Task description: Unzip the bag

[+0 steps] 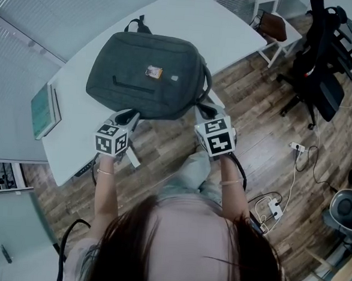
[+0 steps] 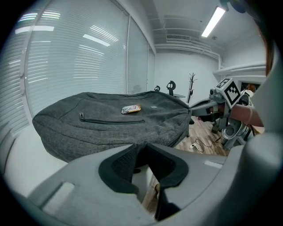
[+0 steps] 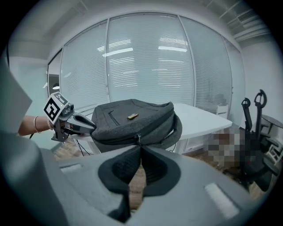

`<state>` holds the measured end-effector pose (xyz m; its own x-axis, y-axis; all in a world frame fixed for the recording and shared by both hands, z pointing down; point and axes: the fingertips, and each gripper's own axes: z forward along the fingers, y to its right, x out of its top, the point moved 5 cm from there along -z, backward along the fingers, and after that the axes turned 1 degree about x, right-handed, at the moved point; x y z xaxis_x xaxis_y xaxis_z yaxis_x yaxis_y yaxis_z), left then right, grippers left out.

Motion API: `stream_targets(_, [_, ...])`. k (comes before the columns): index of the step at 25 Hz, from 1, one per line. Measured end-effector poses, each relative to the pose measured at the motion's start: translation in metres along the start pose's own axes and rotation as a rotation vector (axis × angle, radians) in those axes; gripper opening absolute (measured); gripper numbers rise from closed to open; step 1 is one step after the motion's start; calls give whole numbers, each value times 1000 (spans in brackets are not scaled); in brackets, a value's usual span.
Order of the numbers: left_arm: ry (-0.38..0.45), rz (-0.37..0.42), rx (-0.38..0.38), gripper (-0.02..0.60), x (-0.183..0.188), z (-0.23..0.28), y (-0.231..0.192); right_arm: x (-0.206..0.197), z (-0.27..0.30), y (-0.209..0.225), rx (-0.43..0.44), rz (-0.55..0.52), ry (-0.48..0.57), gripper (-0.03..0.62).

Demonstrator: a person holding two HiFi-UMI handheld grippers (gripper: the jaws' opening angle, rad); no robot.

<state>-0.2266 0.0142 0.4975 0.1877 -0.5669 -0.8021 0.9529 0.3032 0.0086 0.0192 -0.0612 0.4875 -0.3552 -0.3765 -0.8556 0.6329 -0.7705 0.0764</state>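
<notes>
A dark grey backpack (image 1: 144, 74) lies flat on the white table (image 1: 190, 18), a small orange tag on its top. My left gripper (image 1: 128, 117) is at the bag's near left edge. In the left gripper view its jaws (image 2: 142, 146) meet at the tips on that edge of the backpack (image 2: 110, 123). My right gripper (image 1: 207, 111) is at the near right corner, beside a shoulder strap. In the right gripper view its tips (image 3: 140, 147) close right under the small zipper pull (image 3: 138, 139) on the side seam of the backpack (image 3: 132, 119).
A green book (image 1: 44, 111) lies on the table's left end. A black office chair (image 1: 318, 81) and a white chair with a brown bag (image 1: 274, 26) stand to the right. Cables and a power strip (image 1: 273, 207) lie on the wooden floor.
</notes>
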Motion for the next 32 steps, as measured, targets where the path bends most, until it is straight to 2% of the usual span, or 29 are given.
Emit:
stream_targets(7, [-2, -3, 1, 80, 1, 0, 1, 5, -3, 19, -31, -18, 16, 21])
stream_targets(17, [-6, -13, -4, 80, 1, 1, 0, 15, 2, 31, -22, -43, 40, 17])
stream_targets(21, [-7, -18, -3, 80, 2, 3, 0, 22, 4, 38, -14, -92, 48, 17])
stream_targets(28, [-10, -43, 7, 80, 5, 5, -2, 31, 8, 48, 52, -162, 59, 17])
stream_targets(32, [-13, -61, 30, 80, 5, 6, -1, 31, 9, 49, 125, -183, 56, 12])
